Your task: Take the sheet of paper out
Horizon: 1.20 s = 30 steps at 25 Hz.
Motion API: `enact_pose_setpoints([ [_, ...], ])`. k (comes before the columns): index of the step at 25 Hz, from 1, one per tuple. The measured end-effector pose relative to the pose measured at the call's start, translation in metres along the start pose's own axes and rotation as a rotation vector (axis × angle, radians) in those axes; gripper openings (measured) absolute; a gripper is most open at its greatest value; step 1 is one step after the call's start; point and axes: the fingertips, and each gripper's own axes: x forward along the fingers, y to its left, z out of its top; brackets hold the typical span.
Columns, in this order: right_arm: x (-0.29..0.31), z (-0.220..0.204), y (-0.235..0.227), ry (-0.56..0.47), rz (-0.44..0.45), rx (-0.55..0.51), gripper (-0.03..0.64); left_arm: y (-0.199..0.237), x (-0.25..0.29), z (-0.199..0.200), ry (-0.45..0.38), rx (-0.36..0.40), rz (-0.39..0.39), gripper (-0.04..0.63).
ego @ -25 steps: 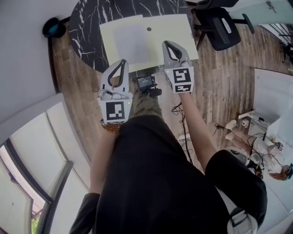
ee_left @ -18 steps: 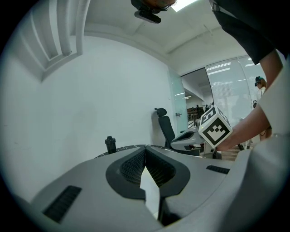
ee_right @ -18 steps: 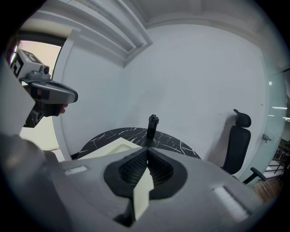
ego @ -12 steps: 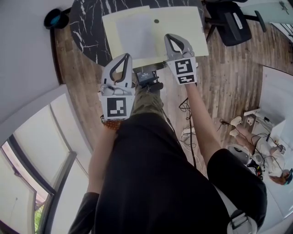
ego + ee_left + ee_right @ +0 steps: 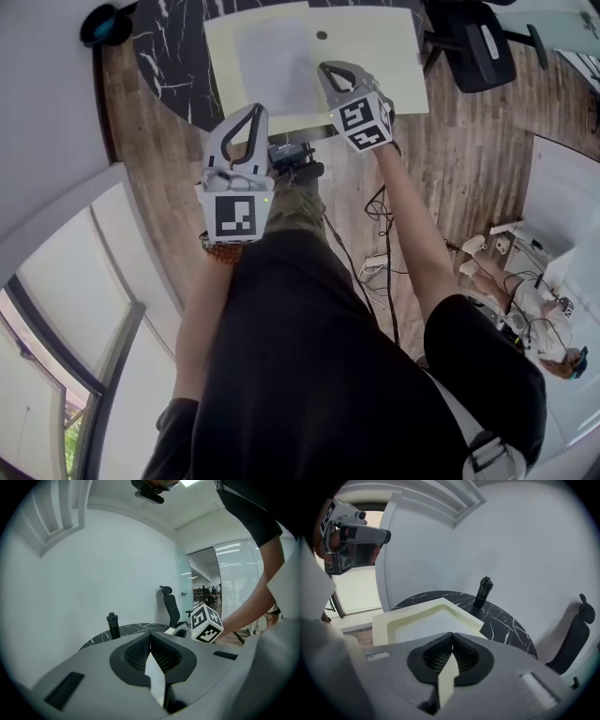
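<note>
Up at the top of the head view, the sheet (image 5: 272,58) lies flat inside a pale yellow tray (image 5: 384,47) on a black marbled surface (image 5: 173,52). The right claw (image 5: 330,69) sits at upper middle, its tip over the tray's near edge, just beside the sheet's lower right corner; whether it touches cannot be told. In the right gripper view this claw (image 5: 451,638) has its jaws pressed together with nothing between them, and the tray (image 5: 384,620) and sheet (image 5: 424,624) lie just ahead, with a dark bottle (image 5: 483,592) standing upright behind them on the surface (image 5: 506,620). The left claw (image 5: 254,112) lies lower and to the left, at the surface's near edge, clear of the tray. In the left gripper view, the left claw's (image 5: 150,637) jaws are also closed together and empty. A black chair (image 5: 478,52) stands at upper right.
</note>
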Motion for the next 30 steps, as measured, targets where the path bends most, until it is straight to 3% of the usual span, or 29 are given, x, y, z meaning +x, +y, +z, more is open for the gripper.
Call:
enact_pose_setpoints([
  [13, 0.043, -0.04, 0.021, 0.095, 0.086, -0.071, 0.001, 0.0, 0.026, -0.028, 0.037, -0.045, -0.006, 0.0],
  [14, 0.046, -0.042, 0.023, 0.1, 0.101, -0.07, 0.044, -0.001, 0.028, -0.03, 0.034, -0.026, -0.016, 0.0],
  [16, 0.052, -0.046, 0.026, 0.109, 0.124, -0.073, 0.067, -0.002, 0.031, -0.034, 0.038, -0.009, -0.027, 0.0],
  [20, 0.064, -0.054, 0.024, 0.136, 0.143, -0.086, 0.067, -0.002, 0.034, -0.041, 0.073, -0.075, -0.003, 0.0],
  [24, 0.08, -0.065, 0.025, 0.18, 0.178, -0.082, 0.067, -0.001, 0.038, -0.043, 0.061, -0.028, -0.024, 0.0],
  [27, 0.089, -0.071, 0.03, 0.216, 0.211, -0.085, 0.067, 0.001, 0.036, -0.045, 0.071, -0.06, -0.011, 0.0],
  [30, 0.096, -0.081, 0.038, 0.26, 0.24, -0.116, 0.06, 0.005, 0.037, -0.047, 0.066, -0.04, -0.013, 0.0],
])
